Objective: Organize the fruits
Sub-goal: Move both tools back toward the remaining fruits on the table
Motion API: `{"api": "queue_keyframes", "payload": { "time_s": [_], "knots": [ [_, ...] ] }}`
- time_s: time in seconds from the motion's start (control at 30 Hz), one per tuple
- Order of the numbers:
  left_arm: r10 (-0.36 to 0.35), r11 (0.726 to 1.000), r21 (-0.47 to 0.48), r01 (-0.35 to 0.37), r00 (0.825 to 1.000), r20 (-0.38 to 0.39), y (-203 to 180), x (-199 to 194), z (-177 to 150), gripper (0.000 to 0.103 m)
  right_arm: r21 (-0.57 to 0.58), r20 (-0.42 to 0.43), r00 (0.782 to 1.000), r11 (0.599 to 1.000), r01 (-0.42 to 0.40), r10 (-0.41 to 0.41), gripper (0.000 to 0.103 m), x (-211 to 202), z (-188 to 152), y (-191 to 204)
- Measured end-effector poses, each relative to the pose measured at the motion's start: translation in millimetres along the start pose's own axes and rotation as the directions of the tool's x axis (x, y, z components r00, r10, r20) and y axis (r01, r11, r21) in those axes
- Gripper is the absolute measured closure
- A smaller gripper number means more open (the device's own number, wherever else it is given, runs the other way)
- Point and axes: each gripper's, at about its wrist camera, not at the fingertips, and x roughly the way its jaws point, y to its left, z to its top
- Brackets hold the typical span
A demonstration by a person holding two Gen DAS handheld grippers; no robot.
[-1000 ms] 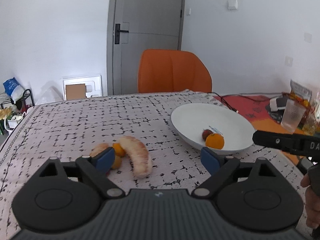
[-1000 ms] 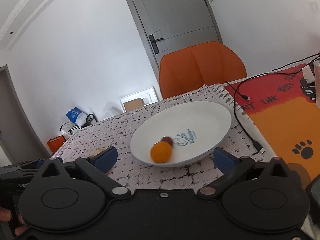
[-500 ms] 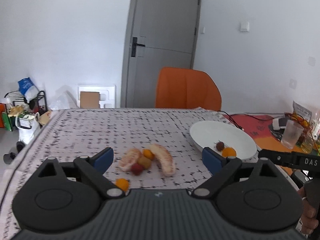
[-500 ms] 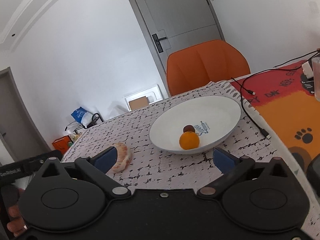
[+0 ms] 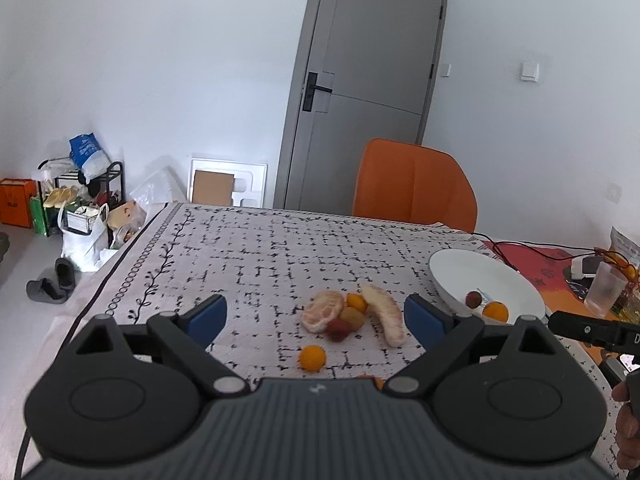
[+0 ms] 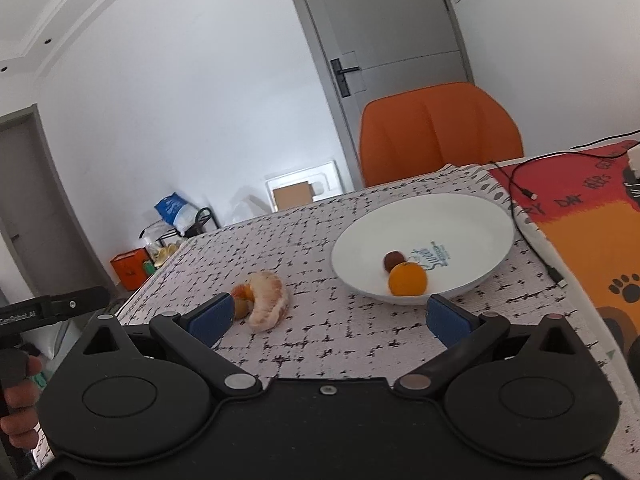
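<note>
A white plate (image 5: 452, 268) (image 6: 472, 220) sits right of centre on the patterned tablecloth and holds a small orange (image 5: 495, 311) (image 6: 407, 279) and a dark red fruit (image 5: 473, 299) (image 6: 393, 259). Left of it lie two peeled pomelo pieces (image 5: 323, 311) (image 5: 385, 314) (image 6: 267, 299) with small orange, yellow and red fruits between them. A lone small orange fruit (image 5: 312, 357) lies nearer. My left gripper (image 5: 316, 318) is open and empty, above and behind the pile. My right gripper (image 6: 328, 316) is open and empty, near the plate.
An orange chair (image 5: 414, 186) (image 6: 436, 132) stands at the table's far edge. A black cable (image 6: 520, 196) and an orange-red mat (image 6: 592, 220) lie right of the plate. A clear cup (image 5: 606, 288) stands at far right. Bags and a rack (image 5: 80, 200) sit on the floor left.
Both grippers have pulled back and risen from the table. The fruit pile and plate look smaller, and the lone orange fruit has come into the left view.
</note>
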Motion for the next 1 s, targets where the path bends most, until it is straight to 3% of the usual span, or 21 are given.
{"api": "queue_keyframes", "payload": {
  "time_s": [0.53, 0.8, 1.0],
  "knots": [
    [0.003, 0.998, -0.062, -0.002, 1.0, 0.008, 21.3, -1.4, -19.3, 0.013, -0.067, -0.061, 0.995, 0.994, -0.086, 0.082, 0.0, 19.4, -11.1, 28.0],
    [-0.034, 0.998, -0.061, 0.031, 0.999, -0.04, 21.7, 7.6, -32.5, 0.037, -0.072, -0.058, 0.994, 0.993, -0.095, 0.091, 0.001, 29.4, -15.6, 29.7],
    [-0.05, 0.997, -0.061, 0.045, 0.995, -0.081, 19.8, 15.7, -43.6, 0.054, -0.086, -0.087, 0.991, 0.99, -0.109, 0.101, 0.009, 39.4, -20.2, 35.3]
  ]
}}
